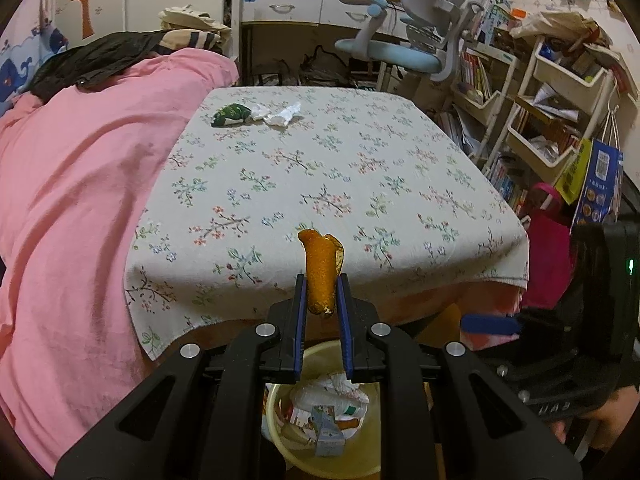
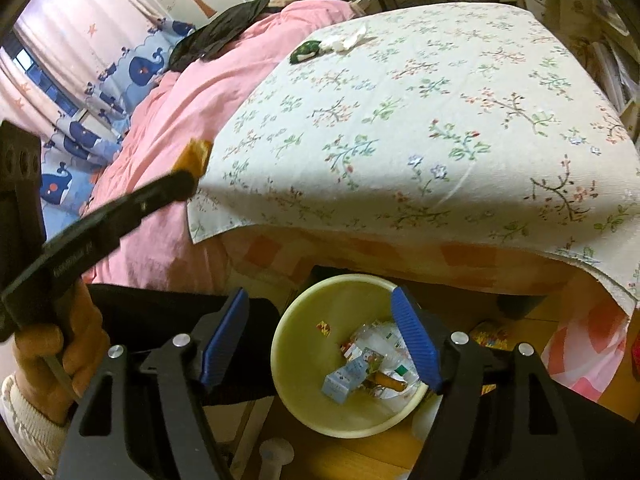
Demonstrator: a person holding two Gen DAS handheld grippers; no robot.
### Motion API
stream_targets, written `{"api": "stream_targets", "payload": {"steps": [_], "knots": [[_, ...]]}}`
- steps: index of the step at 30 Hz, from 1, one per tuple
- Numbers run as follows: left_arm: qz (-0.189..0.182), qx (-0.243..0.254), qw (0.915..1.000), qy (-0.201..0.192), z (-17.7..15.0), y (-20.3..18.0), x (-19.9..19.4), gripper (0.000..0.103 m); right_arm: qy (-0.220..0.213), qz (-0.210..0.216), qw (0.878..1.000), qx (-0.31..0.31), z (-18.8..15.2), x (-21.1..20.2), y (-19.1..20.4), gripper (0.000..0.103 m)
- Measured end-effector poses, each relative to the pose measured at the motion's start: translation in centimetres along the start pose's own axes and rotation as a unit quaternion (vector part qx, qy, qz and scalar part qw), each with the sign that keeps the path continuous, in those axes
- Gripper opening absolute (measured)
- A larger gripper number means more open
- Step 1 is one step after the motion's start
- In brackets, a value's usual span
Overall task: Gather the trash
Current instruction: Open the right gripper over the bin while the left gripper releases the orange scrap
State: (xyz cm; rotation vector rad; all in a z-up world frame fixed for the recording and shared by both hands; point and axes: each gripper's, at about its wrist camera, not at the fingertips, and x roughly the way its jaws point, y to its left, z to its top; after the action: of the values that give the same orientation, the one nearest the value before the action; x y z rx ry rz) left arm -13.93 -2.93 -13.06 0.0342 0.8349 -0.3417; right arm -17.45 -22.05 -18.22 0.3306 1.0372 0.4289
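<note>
My left tongs [image 1: 322, 294] pinch curled orange peel [image 1: 320, 272]; right tongs [image 2: 320, 344] spread over round yellow bin [image 2: 288, 344]; crumpled tissue [image 1: 282, 116] at twelve o'clock on floral tabletop [image 1: 360, 184].

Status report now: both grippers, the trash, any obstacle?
Left gripper shut on orange peel, above bin. Right gripper open, empty. Wrapper, tissues on table. Path clear.

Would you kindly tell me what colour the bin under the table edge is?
Pale yellow bin; clearest in the right wrist view.
</note>
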Motion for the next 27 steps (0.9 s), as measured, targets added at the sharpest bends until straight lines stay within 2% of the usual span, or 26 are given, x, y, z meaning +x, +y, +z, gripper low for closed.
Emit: {"api": "stream_targets", "payload": {"steps": [10, 14, 16, 18, 20, 27], "knots": [[-0.005, 0.032, 0.9987, 0.040, -2.5, -2.0, 0.7, 0.014, -0.029, -0.014, 0.999, 0.019, 0.3, -0.9, -1.0, 0.072], [-0.014, 0.045, 0.9962, 0.073, -3.6, -2.7, 1.3, 0.014, -0.036, -0.019, 0.999, 0.025, 0.3, -1.1, -1.4, 0.074], [-0.015, 0.053, 0.9949, 0.084, -4.2, -3.2, 1.5, 0.017, -0.038, -0.021, 0.999, 0.026, 0.3, -1.2, -1.4, 0.074], [-0.011, 0.058, 0.9944, 0.088, -4.4, -3.4, 1.5, 0.026, -0.039, -0.023, 0.999, 0.027, 0.2, -1.3, -1.5, 0.075], [-0.007, 0.056, 0.9946, 0.087, -4.5, -3.4, 1.4, 0.029, -0.040, -0.024, 0.998, 0.029, 0.1, -1.3, -1.5, 0.075], [0.000, 0.045, 0.9954, 0.084, -4.5, -3.0, 1.2, 0.034, -0.039, -0.026, 0.998, 0.031, 0.2, -1.3, -1.6, 0.076]]}}
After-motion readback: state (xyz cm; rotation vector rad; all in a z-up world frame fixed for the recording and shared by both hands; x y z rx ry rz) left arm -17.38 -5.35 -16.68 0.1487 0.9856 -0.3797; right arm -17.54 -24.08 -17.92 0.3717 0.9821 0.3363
